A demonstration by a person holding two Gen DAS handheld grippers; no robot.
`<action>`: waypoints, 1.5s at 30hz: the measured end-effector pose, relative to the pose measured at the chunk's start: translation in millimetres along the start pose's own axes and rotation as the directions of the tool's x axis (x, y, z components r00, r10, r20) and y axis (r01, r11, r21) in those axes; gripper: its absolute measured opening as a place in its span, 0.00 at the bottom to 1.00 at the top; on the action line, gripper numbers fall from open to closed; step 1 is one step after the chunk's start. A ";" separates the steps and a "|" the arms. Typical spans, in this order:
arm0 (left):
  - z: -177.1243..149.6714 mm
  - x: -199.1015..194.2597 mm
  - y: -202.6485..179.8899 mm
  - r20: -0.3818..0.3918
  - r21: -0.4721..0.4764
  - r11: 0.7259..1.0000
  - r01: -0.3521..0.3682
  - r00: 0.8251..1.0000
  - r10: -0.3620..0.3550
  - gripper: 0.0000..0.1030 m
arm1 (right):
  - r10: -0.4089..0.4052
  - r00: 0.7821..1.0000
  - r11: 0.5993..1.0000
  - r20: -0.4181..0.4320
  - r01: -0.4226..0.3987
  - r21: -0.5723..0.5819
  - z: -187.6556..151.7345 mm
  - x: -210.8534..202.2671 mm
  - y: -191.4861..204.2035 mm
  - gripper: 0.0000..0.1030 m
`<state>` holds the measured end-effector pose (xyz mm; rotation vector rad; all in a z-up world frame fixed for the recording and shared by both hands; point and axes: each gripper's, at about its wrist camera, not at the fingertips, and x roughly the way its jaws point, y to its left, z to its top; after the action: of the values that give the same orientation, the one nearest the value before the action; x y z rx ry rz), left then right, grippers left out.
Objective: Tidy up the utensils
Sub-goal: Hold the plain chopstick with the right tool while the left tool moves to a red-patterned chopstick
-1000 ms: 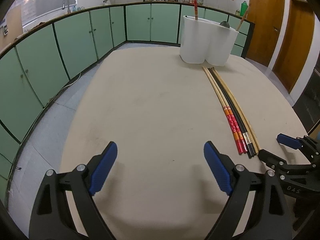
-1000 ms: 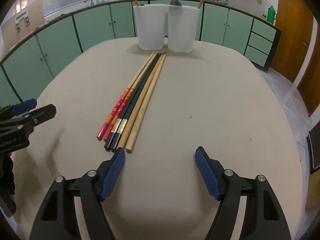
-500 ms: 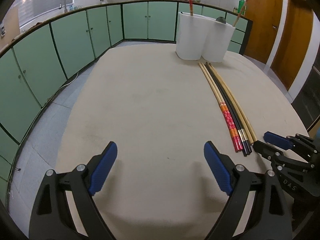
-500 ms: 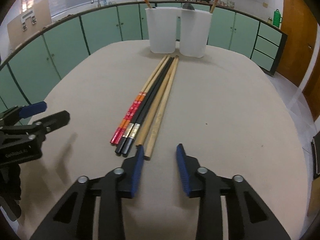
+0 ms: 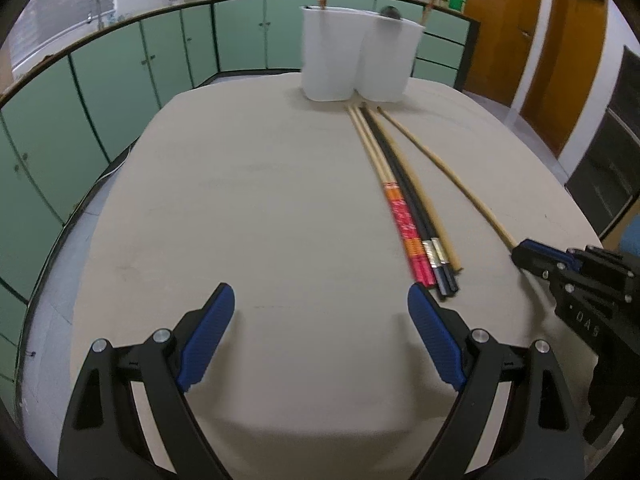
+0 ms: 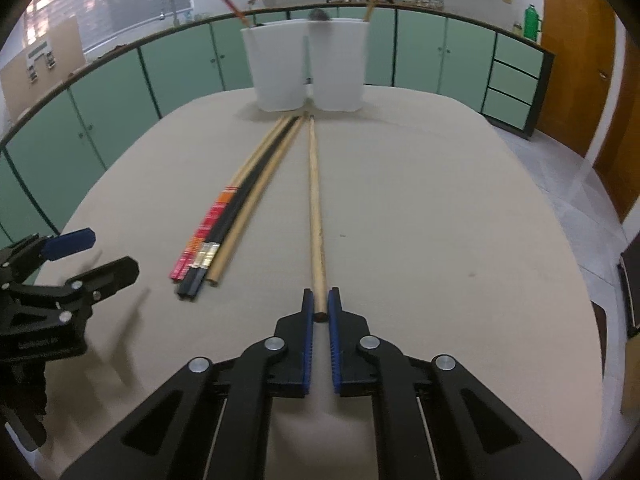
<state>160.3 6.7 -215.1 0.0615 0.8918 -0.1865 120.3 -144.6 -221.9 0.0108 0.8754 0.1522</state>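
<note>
Now your right tongs (image 6: 321,314) pinch the bamboo chopstick's (image 6: 314,200) near end; its shaft runs straight ahead toward the white holder (image 6: 306,64). Left tongs (image 5: 320,336) spread, idle.

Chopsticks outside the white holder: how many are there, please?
6: a bundle of five on the table (two red, two black, one plain), and one plain chopstick clamped by the right gripper.

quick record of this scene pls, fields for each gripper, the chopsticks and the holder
right gripper: shut on the near end of one plain wooden chopstick
left gripper: open, holding nothing
held chopstick: angled apart from the bundle
bundle of chopsticks: five flat on the table, red, black, plain wood
white holder: two compartments, far end, utensils already standing inside
</note>
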 end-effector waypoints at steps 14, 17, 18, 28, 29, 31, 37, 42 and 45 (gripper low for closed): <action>-0.4 14.3 -24.3 -0.052 0.040 0.999 -0.017 0.998 0.019 0.84 | 0.032 0.999 0.998 0.010 -0.032 0.051 -2.4 -0.1 -18.5 0.07; 2.0 15.9 -24.7 -0.053 0.042 0.999 -0.022 0.998 0.025 0.85 | 0.038 0.999 0.998 0.011 -0.039 0.056 -2.9 -0.7 -20.0 0.07; 2.9 16.2 -23.4 -0.054 0.039 0.999 -0.028 0.998 0.030 0.85 | 0.040 0.999 0.998 0.011 -0.041 0.058 -3.4 -1.4 -20.7 0.07; 3.5 13.2 7.2 -0.064 -0.039 0.994 -0.099 0.993 0.097 0.88 | 0.044 0.999 0.997 0.012 -0.045 0.059 -5.1 -4.3 -22.0 0.07; 3.2 11.7 6.3 -0.061 -0.033 0.994 -0.101 0.993 0.099 0.87 | 0.045 0.999 0.997 0.013 -0.046 0.060 -5.1 -4.3 -22.1 0.07; 2.0 8.9 2.5 -0.052 -0.018 0.996 -0.088 0.995 0.087 0.87 | 0.055 0.998 0.997 0.013 -0.056 0.059 -5.5 -4.6 -22.2 0.08; -0.9 11.5 -6.7 -0.046 -0.002 0.998 -0.065 0.997 0.064 0.87 | 0.076 0.997 0.997 0.014 -0.076 0.029 -9.2 -8.7 -24.0 0.10; -0.5 12.3 -4.1 -0.046 -0.013 0.998 -0.059 0.997 0.058 0.87 | 0.100 0.995 0.995 0.012 -0.100 0.024 -11.4 -10.7 -28.2 0.12; -0.4 12.6 -3.8 -0.046 -0.015 0.998 -0.056 0.997 0.055 0.87 | 0.088 0.996 0.996 0.011 -0.088 0.004 -9.4 -9.5 -21.5 0.17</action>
<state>166.9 1.3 -225.0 0.0758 0.9363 -0.1265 109.9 -167.7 -222.2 0.0543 0.8653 0.2326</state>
